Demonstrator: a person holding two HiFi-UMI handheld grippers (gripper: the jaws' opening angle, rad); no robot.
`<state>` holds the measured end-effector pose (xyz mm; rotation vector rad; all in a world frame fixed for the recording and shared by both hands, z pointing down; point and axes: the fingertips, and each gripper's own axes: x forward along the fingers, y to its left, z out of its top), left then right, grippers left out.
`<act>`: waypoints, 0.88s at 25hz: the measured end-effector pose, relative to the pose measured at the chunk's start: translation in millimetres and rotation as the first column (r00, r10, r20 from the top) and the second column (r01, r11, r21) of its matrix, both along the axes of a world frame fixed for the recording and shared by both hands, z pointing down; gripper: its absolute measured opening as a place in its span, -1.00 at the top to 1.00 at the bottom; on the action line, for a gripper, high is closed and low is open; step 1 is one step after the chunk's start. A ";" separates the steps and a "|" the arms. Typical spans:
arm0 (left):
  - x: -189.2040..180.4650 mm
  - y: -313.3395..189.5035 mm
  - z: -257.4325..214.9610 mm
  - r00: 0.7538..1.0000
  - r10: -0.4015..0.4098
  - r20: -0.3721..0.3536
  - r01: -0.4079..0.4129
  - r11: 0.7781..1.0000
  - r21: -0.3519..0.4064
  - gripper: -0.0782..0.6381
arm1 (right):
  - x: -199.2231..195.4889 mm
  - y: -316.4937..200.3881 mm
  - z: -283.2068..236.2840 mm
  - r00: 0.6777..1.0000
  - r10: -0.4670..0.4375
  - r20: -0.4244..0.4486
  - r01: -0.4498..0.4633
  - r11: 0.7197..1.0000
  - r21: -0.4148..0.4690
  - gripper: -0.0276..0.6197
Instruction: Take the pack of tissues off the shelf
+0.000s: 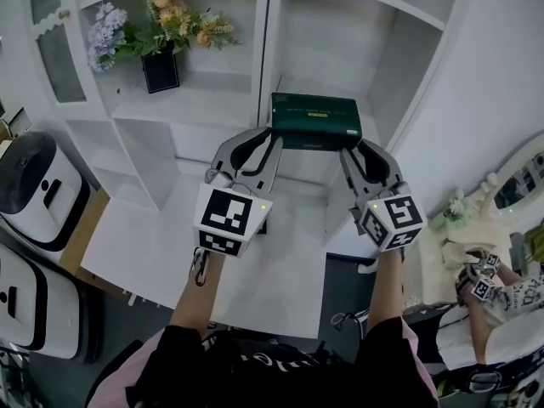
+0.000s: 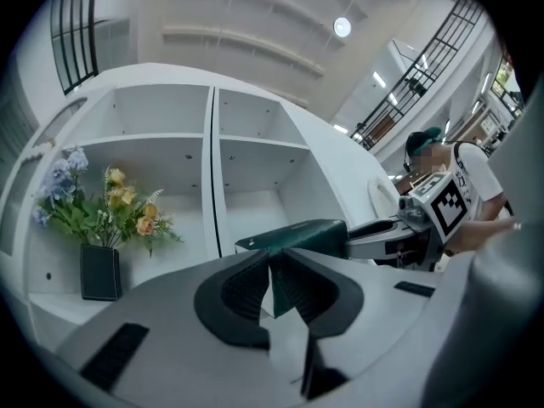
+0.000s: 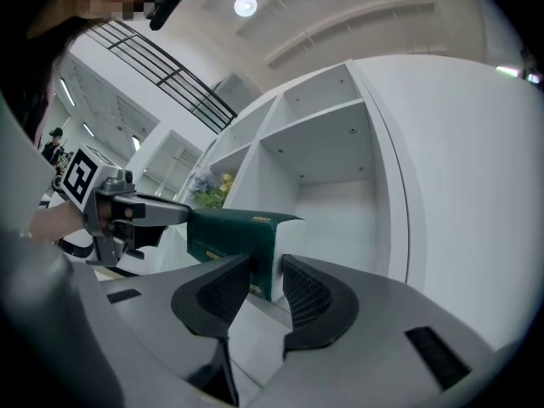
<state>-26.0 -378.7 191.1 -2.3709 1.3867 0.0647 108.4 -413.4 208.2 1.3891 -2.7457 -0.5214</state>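
Dark green rectangular pack of tissues (image 1: 316,119) sits at the front of the right-hand compartment of the white shelf unit (image 1: 336,45), level, caught end to end between both grippers. One gripper on each end probably keeps the long, soft pack from sagging or twisting as it comes out. Can't tell if its underside rests on the shelf board or is already lifted clear. Left gripper (image 1: 270,140): jaws almost fully together, pinching a thin corner edge of the pack's left end. That bite is small and could slip. Right gripper (image 1: 355,149): jaws about half open, straddling the pack's right end, pads apparently pressing on both sides of it. Black vase of flowers (image 1: 160,70) stands in the left compartment, well apart and untouched.
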 end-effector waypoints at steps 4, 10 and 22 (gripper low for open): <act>0.8 -1.5 -0.2 0.997 0.045 -0.070 -0.045 0.999 0.001 0.46 | -0.3 3.2 -0.9 1.000 0.000 0.023 -0.001 1.000 0.009 0.48; 3.3 -16.8 15.3 0.992 0.015 -0.126 -0.027 0.995 -0.097 0.16 | -3.8 5.6 1.6 1.000 -0.007 0.003 0.007 1.000 0.011 0.50; 7.8 3.0 31.1 0.996 0.029 -0.085 -0.034 0.998 -0.051 0.19 | -0.4 32.4 16.8 0.999 0.009 -0.041 -0.008 1.000 0.027 0.52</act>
